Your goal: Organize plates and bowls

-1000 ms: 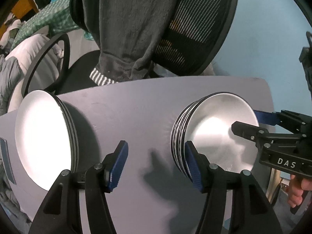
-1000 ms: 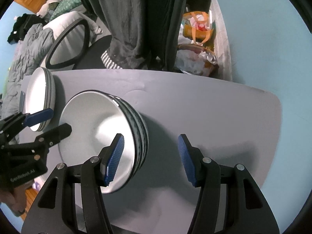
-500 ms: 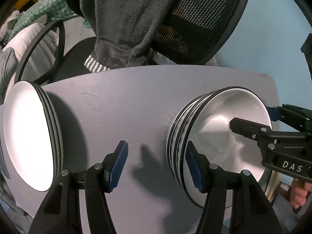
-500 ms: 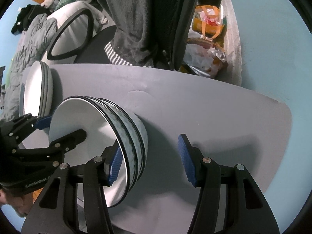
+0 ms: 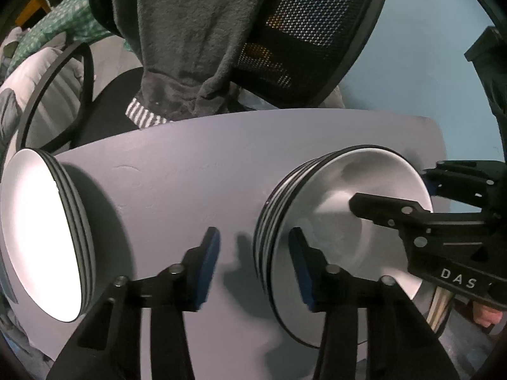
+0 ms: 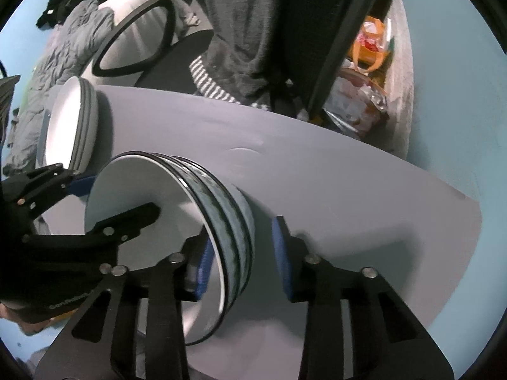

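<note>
Left wrist view: plates [image 5: 38, 240] far left on table [image 5: 190, 164]. Left gripper [image 5: 253, 255] lower centre, jaws closing astride near rim of bowls [image 5: 342, 237]; contact unclear.
Right wrist view: right gripper [image 6: 242, 253] closing astride bowls' right rim; contact unclear.

White letters "DAS" stand on the black body of the right gripper [image 5: 393, 202], off to the right of the left gripper's fingers. The left gripper [image 6: 117, 196] carries faint lettering too dim to read surely.
</note>
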A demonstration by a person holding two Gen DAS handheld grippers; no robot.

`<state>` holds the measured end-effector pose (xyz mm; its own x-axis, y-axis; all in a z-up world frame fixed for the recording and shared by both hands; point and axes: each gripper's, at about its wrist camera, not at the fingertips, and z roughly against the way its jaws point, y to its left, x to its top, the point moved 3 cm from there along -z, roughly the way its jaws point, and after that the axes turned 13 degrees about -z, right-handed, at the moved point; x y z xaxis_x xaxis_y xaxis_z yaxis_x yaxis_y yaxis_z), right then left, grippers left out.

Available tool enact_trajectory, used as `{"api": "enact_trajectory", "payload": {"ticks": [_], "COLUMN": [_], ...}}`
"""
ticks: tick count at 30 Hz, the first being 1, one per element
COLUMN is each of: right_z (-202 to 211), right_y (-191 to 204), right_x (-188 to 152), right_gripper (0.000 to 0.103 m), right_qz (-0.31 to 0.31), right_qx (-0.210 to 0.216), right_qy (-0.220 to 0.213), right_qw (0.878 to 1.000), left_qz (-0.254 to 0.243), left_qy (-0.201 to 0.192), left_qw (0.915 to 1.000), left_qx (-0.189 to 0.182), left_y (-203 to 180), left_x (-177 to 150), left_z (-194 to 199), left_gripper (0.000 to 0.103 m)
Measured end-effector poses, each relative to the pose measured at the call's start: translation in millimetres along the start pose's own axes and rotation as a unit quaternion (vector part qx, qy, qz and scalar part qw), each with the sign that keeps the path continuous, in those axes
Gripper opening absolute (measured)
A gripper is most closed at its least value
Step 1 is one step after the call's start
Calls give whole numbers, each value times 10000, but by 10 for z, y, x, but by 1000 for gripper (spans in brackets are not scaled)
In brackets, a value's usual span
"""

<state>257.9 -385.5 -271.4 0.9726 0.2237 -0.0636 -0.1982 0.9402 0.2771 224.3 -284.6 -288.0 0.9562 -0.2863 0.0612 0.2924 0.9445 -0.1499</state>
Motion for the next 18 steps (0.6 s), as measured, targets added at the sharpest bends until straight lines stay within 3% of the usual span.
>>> {"api": "enact_trajectory", "payload": {"ticks": [3, 6, 13, 18], "right_z": [-17, -26, -38, -129], "right_y": [25, 41, 124, 283], "right_x": [-3, -5, -50, -224], "right_gripper": [23, 24, 24, 24], "right_qz": [29, 32, 28, 24], "right_qx": [68, 37, -29, 71], "right_qy": [55, 74, 102, 218], "right_qw": [10000, 10000, 9999, 9997], "left_qz": [38, 82, -121, 78], "left_qy": [37, 34, 33, 37], "left_qw": [9999, 9995, 9999, 9999], "left_qx": [-127, -306, 82, -55], "left_y": [-8, -36, -84, 114], "left_x": [1, -10, -136, -396], "left_z": [-6, -4, 48, 88], "left_gripper": [37, 24, 24, 21]}}
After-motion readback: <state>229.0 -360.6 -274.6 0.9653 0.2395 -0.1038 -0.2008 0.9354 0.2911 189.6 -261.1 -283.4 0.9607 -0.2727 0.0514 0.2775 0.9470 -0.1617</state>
